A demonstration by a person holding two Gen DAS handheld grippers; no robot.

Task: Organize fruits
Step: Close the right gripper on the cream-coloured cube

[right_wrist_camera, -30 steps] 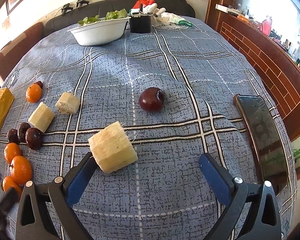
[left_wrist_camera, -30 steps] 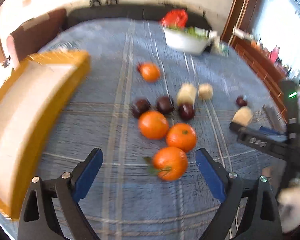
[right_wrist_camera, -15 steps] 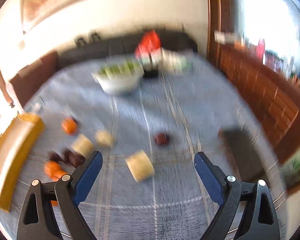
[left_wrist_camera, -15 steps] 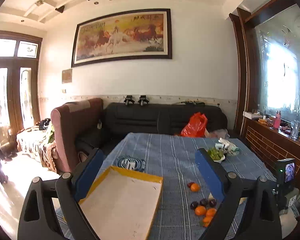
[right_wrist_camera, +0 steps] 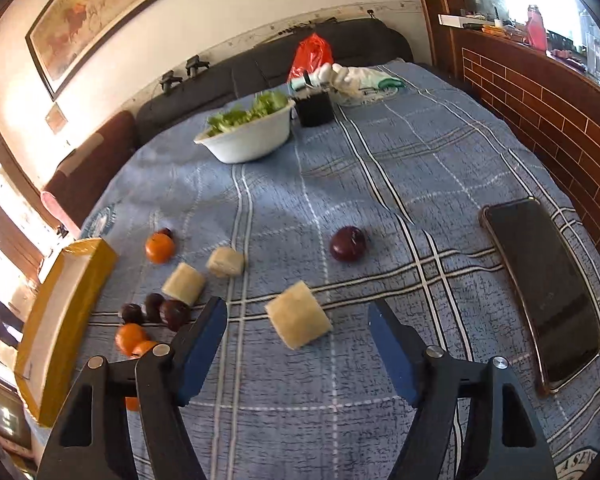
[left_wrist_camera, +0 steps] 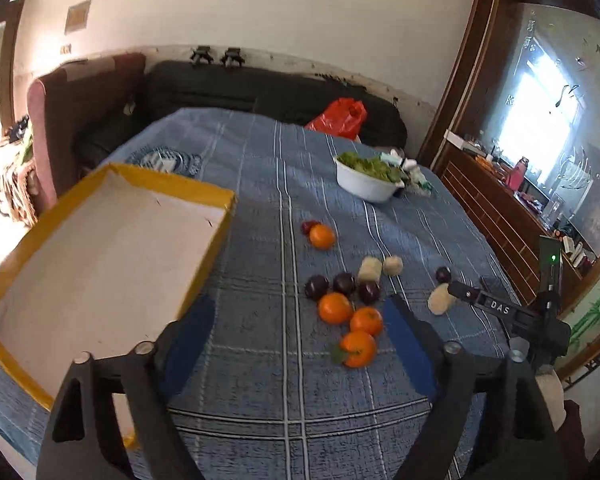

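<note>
Hovering above the blue checked tablecloth [left_wrist_camera: 260,208], both grippers stand with their jaws spread wide and nothing between them, so no fruit is yet in hand. The left gripper [left_wrist_camera: 296,344] looks down on a loose cluster: three round orange tangerines [left_wrist_camera: 352,326] lying close together, three dark purple plums [left_wrist_camera: 343,283] just behind them, and two pale cut cylinder pieces [left_wrist_camera: 378,267] beside the plums. A fourth tangerine [left_wrist_camera: 322,236] sits apart, touching another plum. The shallow yellow-rimmed cardboard tray [left_wrist_camera: 188,189] lies to the left of the fruit, its white floor bare, which suggests it is the place meant for sorting. The right gripper [right_wrist_camera: 298,340] frames a larger pale fibrous block [right_wrist_camera: 298,315] that rests on the cloth between and slightly ahead of its blue pads [right_wrist_camera: 202,336], not touching them; a single dark red plum [right_wrist_camera: 348,243] lies beyond it. This block looks like the right gripper's likely target, since the wide jaws already straddle its line. A black phone [right_wrist_camera: 544,288] lies flat near the right edge, and a white bowl of green leaves [right_wrist_camera: 248,140] stands well back, clear of the work.
</note>
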